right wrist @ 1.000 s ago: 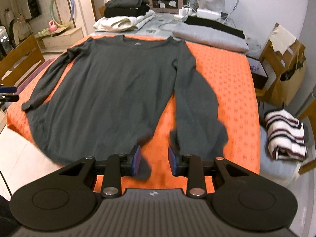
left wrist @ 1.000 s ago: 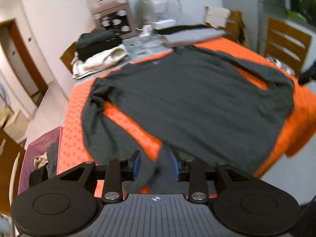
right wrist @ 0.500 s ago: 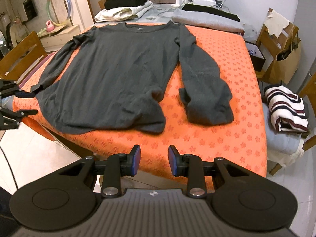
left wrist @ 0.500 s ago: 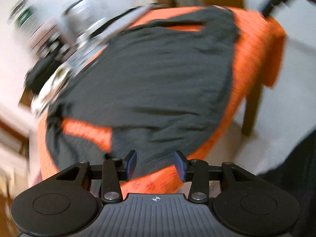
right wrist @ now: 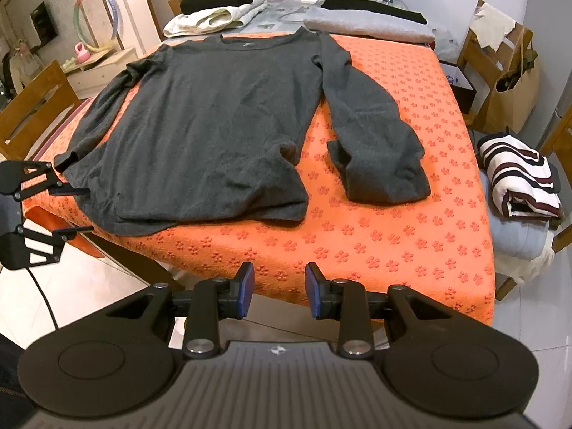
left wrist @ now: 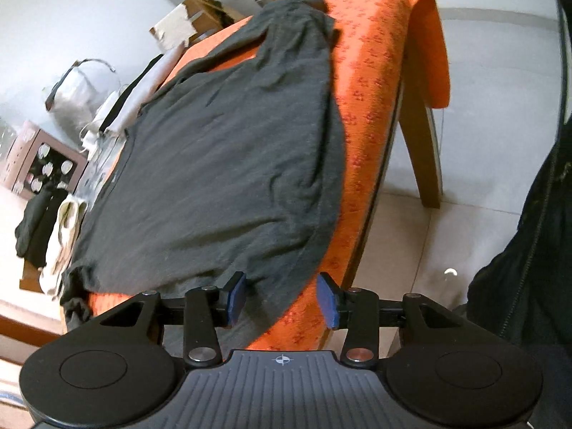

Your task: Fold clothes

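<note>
A dark grey long-sleeved shirt [right wrist: 200,121] lies flat on the orange flowered tablecloth [right wrist: 393,221], neck at the far side. Its right sleeve [right wrist: 371,136] lies folded back on itself beside the body. The shirt also shows in the tilted left wrist view [left wrist: 221,164]. My left gripper [left wrist: 282,298] is open and empty, at the shirt's bottom left corner by the table edge; it also shows from the side in the right wrist view [right wrist: 77,209]. My right gripper [right wrist: 279,289] is open and empty, off the table's near edge.
Folded clothes sit at the table's far end: a black and cream pile [right wrist: 218,3] and a grey piece [right wrist: 368,26]. A striped folded garment [right wrist: 518,175] rests on a seat at the right. Wooden chairs [right wrist: 32,107] stand at the left.
Both grippers let go of the sleeves and drew back off the table. My left gripper swung round to the shirt's bottom corner and tilted. The right sleeve now lies folded.
</note>
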{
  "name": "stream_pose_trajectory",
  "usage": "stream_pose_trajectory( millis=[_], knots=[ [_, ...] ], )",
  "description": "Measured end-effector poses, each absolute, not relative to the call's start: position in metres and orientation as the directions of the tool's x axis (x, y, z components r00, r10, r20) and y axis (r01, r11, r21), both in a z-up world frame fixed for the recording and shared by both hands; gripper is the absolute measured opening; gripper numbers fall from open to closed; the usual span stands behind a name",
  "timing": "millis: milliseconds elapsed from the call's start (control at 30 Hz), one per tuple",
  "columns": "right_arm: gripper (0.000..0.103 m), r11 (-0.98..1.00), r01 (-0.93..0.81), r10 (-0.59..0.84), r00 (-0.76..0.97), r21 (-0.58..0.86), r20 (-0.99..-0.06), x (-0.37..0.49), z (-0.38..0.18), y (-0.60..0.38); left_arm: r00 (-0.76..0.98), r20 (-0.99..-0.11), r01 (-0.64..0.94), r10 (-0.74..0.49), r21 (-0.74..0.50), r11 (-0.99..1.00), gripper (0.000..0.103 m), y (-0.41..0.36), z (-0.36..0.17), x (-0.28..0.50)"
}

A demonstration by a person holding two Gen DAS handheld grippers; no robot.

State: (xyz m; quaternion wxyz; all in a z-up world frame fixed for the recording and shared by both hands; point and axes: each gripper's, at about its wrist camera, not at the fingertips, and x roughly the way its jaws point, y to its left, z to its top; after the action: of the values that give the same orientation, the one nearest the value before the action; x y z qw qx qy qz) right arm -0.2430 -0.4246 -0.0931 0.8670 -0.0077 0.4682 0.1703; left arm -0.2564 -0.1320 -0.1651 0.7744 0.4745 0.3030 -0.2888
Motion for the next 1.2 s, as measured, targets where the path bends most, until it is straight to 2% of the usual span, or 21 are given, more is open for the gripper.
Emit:
stream_pose_trajectory(
  millis=[167,267,300,400,567,833,867,1067,1200],
  knots=[
    [0.036,0.943,-0.294,0.289,0.502,0.154,-0.815,-0.242,-0.095,-0.422,0.687,-0.706,0.710,-0.171,0.603,0.363,0.044,-0.133,-0.170,-0.262],
    [0.036,0.943,-0.295,0.291,0.502,0.155,-0.815,-0.241,-0.095,-0.421,0.692,-0.693,0.708,-0.203,0.595,0.380,0.023,-0.130,-0.163,-0.265],
    [0.036,0.942,-0.296,0.292,0.502,0.156,-0.814,-0.241,-0.095,-0.420,0.693,-0.689,0.707,-0.213,0.592,0.386,0.012,-0.129,-0.161,-0.265],
    [0.036,0.940,-0.303,0.301,0.505,0.160,-0.809,-0.241,-0.094,-0.417,0.699,-0.673,0.701,-0.241,0.579,0.417,0.006,-0.126,-0.151,-0.266],
    [0.036,0.919,-0.355,0.348,0.517,0.174,-0.782,-0.241,-0.091,-0.402,0.696,-0.667,0.664,-0.264,0.459,0.590,0.005,-0.120,-0.115,-0.247],
    [0.048,0.856,-0.493,0.436,0.528,0.155,-0.729,-0.229,-0.086,-0.343,0.668,-0.686,0.584,-0.288,0.243,0.775,0.006,-0.109,-0.076,-0.208],
    [0.051,0.847,-0.509,0.447,0.528,0.152,-0.722,-0.227,-0.086,-0.336,0.667,-0.687,0.573,-0.287,0.228,0.787,0.006,-0.108,-0.074,-0.205],
    [0.051,0.787,-0.604,0.512,0.523,0.128,-0.681,-0.218,-0.082,-0.292,0.668,-0.682,0.543,-0.298,0.173,0.822,0.005,-0.101,-0.062,-0.193],
    [0.046,0.752,-0.652,0.539,0.524,0.097,-0.659,-0.208,-0.085,-0.262,0.670,-0.675,0.544,-0.309,0.163,0.823,0.006,-0.098,-0.058,-0.192]
  ],
)
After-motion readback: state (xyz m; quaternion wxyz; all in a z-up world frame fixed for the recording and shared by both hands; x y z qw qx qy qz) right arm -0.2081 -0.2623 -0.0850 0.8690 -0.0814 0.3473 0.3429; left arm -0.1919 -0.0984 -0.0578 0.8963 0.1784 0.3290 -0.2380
